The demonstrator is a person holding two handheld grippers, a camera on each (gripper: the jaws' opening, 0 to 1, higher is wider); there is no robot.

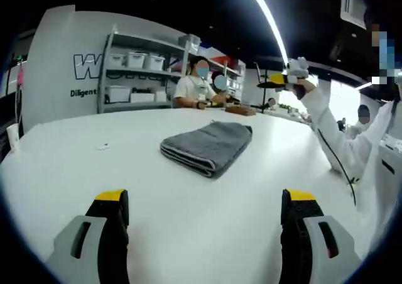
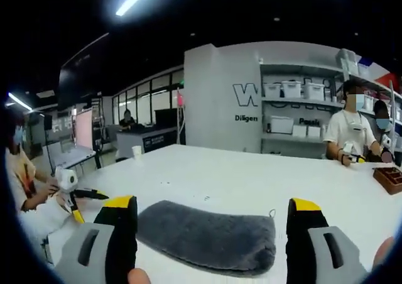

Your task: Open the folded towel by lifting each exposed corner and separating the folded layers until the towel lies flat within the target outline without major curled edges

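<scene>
One grey towel (image 1: 208, 146), plush and folded into a thick oblong, lies at mid-frame on the smooth white table (image 1: 94, 164) in the left gripper view. The left gripper (image 1: 204, 218) hovers at the bottom, its two yellow-tipped jaws spread wide with nothing between them. In the right gripper view the towel (image 2: 207, 235) sits low centre, between the parted, empty jaws of the right gripper (image 2: 212, 224). One white cup (image 2: 136, 151) stands at left.

wall lettering (image 1: 94, 67) blocked by shelving (image 1: 135, 70), brown tray (image 2: 389, 178) cut off
</scene>
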